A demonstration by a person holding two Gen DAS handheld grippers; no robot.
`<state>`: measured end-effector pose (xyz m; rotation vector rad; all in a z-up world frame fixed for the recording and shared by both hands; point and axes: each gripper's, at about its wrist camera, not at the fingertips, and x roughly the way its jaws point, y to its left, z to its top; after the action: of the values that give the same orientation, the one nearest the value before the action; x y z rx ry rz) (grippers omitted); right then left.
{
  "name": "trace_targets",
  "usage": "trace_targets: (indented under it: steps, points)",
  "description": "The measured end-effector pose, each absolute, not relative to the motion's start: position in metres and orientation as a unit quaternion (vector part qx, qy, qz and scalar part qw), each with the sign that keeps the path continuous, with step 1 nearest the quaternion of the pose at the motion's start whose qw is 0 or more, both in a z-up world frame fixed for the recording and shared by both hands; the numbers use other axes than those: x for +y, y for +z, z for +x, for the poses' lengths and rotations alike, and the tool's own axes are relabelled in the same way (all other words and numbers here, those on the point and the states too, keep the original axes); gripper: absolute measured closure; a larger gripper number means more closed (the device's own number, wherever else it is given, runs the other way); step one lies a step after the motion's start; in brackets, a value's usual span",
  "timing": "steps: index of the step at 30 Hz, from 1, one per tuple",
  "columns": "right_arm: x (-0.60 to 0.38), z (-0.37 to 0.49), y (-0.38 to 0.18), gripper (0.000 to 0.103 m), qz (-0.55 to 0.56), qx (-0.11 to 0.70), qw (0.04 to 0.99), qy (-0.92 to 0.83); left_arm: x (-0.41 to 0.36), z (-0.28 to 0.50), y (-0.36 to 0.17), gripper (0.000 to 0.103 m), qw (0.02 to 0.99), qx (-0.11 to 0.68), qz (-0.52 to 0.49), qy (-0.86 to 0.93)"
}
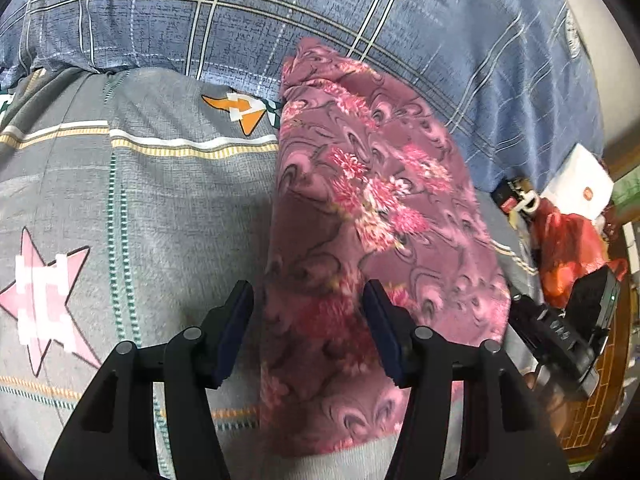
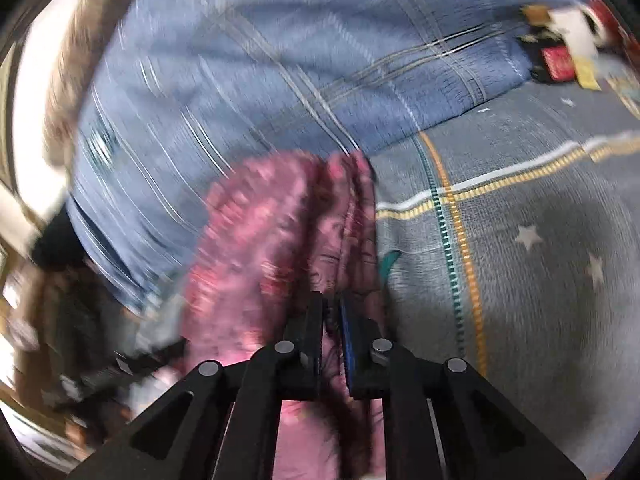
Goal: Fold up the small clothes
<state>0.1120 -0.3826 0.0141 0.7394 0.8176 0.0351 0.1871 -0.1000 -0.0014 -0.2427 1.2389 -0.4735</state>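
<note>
the left gripper (image 1: pixel 308 320) is pointing forward over the bed, its two black fingers (image 1: pixel 236 332) spread wide apart, released, with nothing pinched. between and beyond those fingers lies the pink floral garment (image 1: pixel 360 208), a long bunched strip of fleecy cloth running away from the camera across the grey star-print sheet (image 1: pixel 132 208) and up onto the blue plaid quilt (image 1: pixel 440 40). the near end of the cloth sits under the gap of the open jaws; whether the pads touch it is not clear.

over in the right wrist view everything is smeared with blur. the right gripper (image 2: pixel 331 320) is angled along the cloth, its fingers (image 2: pixel 310 332) drawn close together, clenched on a fold of the pink floral garment (image 2: pixel 256 240), which passes right through the narrow slot between the pads and drapes away to the left. the grey star-print sheet (image 2: pixel 540 260) spreads on the right, the blue plaid quilt (image 2: pixel 240 60) behind.

in the left view the right gripper's body (image 1: pixel 560 328) shows at the far right edge of the garment, with a red plastic bag (image 1: pixel 568 248) and a white box (image 1: pixel 580 184) beyond it.
</note>
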Motion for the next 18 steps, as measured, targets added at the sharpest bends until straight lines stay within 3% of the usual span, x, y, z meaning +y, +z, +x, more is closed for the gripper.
trace_targets:
  steps: [2, 4, 6, 9, 14, 18]
  points:
    - [-0.39, 0.096, 0.015, 0.071, 0.407, 0.35, 0.842, 0.043, -0.095, 0.182, 0.001, 0.047, 0.78, 0.572, -0.115, -0.224]
    - [-0.389, 0.086, 0.012, 0.048, 0.417, 0.344, 0.84, 0.041, -0.094, 0.177, 0.0, 0.047, 0.778, 0.574, -0.116, -0.229]
    - [-0.374, 0.092, 0.005, 0.048, 0.378, 0.383, 0.842, 0.036, -0.098, 0.173, -0.005, 0.047, 0.773, 0.581, -0.114, -0.228]
    - [-0.341, 0.11, 0.017, 0.094, 0.262, 0.423, 0.867, 0.033, -0.097, 0.169, -0.009, 0.047, 0.763, 0.59, -0.129, -0.23]
    - [-0.357, 0.108, 0.056, 0.1, 0.269, 0.355, 0.895, 0.026, -0.09, 0.166, 0.0, 0.047, 0.77, 0.579, -0.136, -0.232]
    - [-0.363, 0.124, 0.016, 0.1, 0.243, 0.431, 0.869, -0.016, -0.096, 0.165, -0.013, 0.047, 0.768, 0.591, -0.104, -0.224]
